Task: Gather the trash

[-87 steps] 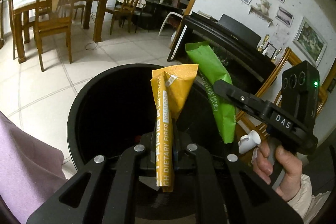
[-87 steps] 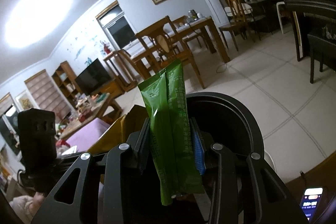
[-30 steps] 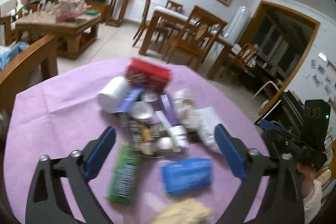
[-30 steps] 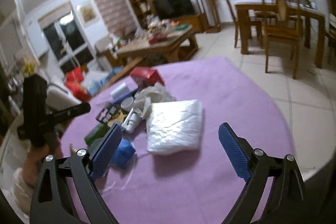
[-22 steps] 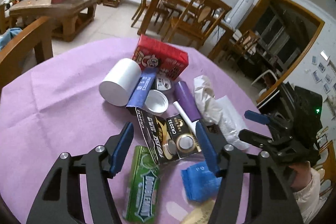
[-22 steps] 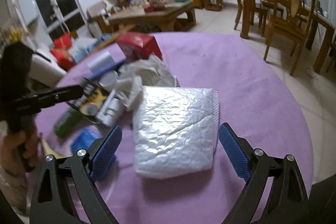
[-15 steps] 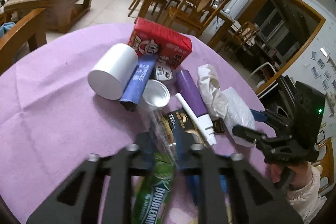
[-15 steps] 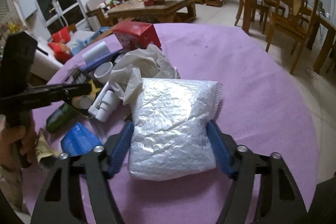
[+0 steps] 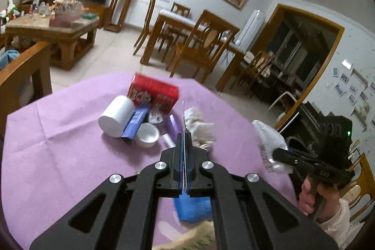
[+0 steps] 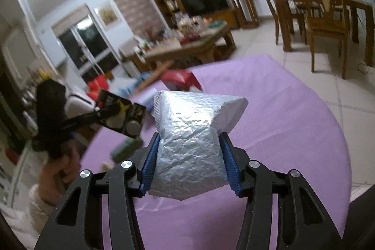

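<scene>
Step in hand: pick-up, both items lifted off the tabletop [image 9: 58, 151]. My left hand-held gripper [image 9: 184, 144] is pressed together on a thin battery card [image 10: 120, 115], which the left wrist view shows edge-on as a pale line between the pads. My right hand-held gripper [image 10: 188, 163] pinches a silver bubble mailer [image 10: 189, 144]; its jaws are closing, and the blue pads already dent the mailer's sides. In the left wrist view the mailer sits off the right edge of the purple cloth.

Next move, as I judge it: carry both items to a bin. No bin is in view now, so I must turn away from the tabletop to find it, holding both grips firm during the swing. The mailer is soft and could slip; the card is held by a narrow edge and could pivot.

Remaining trash, taken from the red carton [image 9: 153, 94] as landmark: a white roll [image 9: 116, 116] just in front and left of it; a blue sachet [image 9: 136, 121] beside the roll; a white cup [image 9: 147, 137] in front; crumpled white paper [image 9: 199, 125] to the right; a blue packet [image 9: 194, 207] well in front, partly under my left hand-held gripper. Wooden chairs stand beyond the carton.
</scene>
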A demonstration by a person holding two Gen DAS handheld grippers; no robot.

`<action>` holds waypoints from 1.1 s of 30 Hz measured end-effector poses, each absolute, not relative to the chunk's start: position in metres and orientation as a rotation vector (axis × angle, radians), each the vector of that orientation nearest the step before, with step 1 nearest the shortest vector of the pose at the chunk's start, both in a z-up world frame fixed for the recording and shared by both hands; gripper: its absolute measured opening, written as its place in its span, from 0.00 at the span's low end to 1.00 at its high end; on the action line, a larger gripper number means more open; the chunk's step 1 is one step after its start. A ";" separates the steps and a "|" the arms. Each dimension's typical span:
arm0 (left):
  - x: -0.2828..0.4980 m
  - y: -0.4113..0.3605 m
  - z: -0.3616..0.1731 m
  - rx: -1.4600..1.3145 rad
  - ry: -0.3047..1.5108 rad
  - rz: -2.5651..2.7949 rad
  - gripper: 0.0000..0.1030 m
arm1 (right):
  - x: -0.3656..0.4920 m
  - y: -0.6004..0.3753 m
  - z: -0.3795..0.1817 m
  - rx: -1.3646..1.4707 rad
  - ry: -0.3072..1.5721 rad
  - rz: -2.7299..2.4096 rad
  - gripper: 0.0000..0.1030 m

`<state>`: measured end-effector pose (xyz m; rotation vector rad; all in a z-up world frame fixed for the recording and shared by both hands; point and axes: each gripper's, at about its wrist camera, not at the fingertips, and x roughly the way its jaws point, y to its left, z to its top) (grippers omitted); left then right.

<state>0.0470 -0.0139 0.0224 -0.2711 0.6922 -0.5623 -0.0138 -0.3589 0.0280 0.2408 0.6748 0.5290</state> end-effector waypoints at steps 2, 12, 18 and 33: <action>0.040 -0.023 0.032 -0.271 0.676 -0.583 0.02 | -0.032 -0.372 0.039 0.261 0.624 0.526 0.49; 0.014 -0.111 0.064 -0.229 0.620 -0.734 0.02 | -0.117 -0.463 0.086 0.287 0.390 0.379 0.49; 0.000 -0.186 0.067 -0.187 0.624 -0.861 0.02 | -0.166 -0.533 0.097 0.321 0.316 0.257 0.49; -0.041 -0.375 0.029 -0.050 0.715 -1.158 0.02 | -0.247 -0.679 0.061 0.423 0.284 -0.014 0.49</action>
